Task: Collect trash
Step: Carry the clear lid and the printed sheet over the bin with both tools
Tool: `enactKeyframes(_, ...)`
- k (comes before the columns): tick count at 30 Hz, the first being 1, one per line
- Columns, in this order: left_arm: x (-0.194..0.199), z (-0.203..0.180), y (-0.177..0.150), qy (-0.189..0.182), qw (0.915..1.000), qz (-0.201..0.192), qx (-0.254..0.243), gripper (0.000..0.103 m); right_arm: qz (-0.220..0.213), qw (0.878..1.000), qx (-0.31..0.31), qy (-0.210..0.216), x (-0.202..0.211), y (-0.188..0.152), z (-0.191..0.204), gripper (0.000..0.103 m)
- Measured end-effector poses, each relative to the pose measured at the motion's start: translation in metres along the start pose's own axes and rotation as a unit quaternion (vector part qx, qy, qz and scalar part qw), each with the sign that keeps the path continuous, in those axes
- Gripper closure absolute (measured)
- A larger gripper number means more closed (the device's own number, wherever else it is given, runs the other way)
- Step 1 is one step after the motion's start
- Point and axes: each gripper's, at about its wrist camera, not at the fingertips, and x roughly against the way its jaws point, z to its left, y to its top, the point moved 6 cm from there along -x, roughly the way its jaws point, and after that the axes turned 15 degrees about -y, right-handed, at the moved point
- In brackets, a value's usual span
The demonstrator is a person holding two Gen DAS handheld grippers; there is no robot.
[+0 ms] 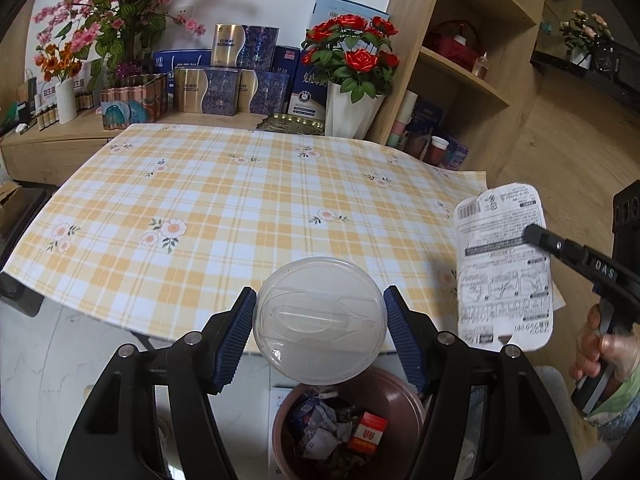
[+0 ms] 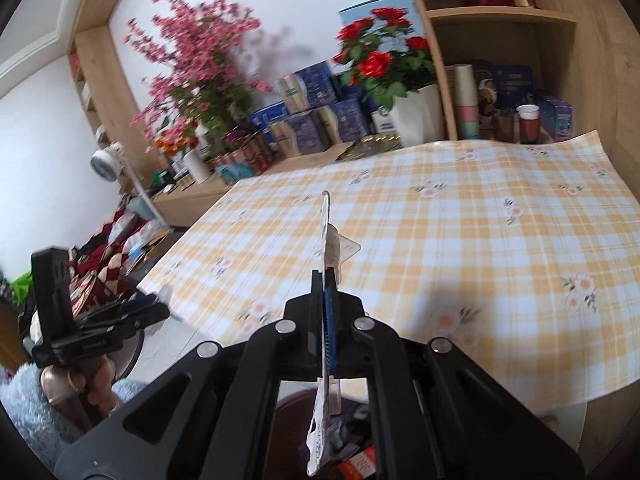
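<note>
My left gripper (image 1: 320,312) is shut on a clear round plastic lid (image 1: 320,320) and holds it above a brown trash bin (image 1: 396,396) that has crumpled paper and a red-and-white pack inside. My right gripper (image 2: 326,276) is shut on a white printed packaging card (image 2: 326,236), seen edge-on. The same card (image 1: 504,264) shows flat in the left wrist view, held at the right of the lid, beside the table's corner. The bin (image 2: 296,412) lies below the right gripper.
A table with a yellow checked flowered cloth (image 1: 224,208) fills the middle. Behind it stand boxes (image 1: 232,76), a red rose pot (image 1: 352,92), pink flowers (image 1: 116,8) and a wooden shelf (image 1: 464,60) with cups. The floor is pale tile.
</note>
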Motion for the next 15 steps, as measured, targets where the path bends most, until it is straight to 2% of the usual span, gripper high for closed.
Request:
enactKeyframes(9,0.018,-0.013,-0.030,-0.005,0.9999,0.006,-0.007,0.039,0.060,0.996,0.040,0.051,0.011,-0.064,0.040,0.098)
enactKeyframes(15,0.018,-0.014,-0.041,-0.007,0.9999,0.011,-0.008,0.039,0.132,0.986,0.074,0.068,-0.009,-0.111,0.057,0.098)
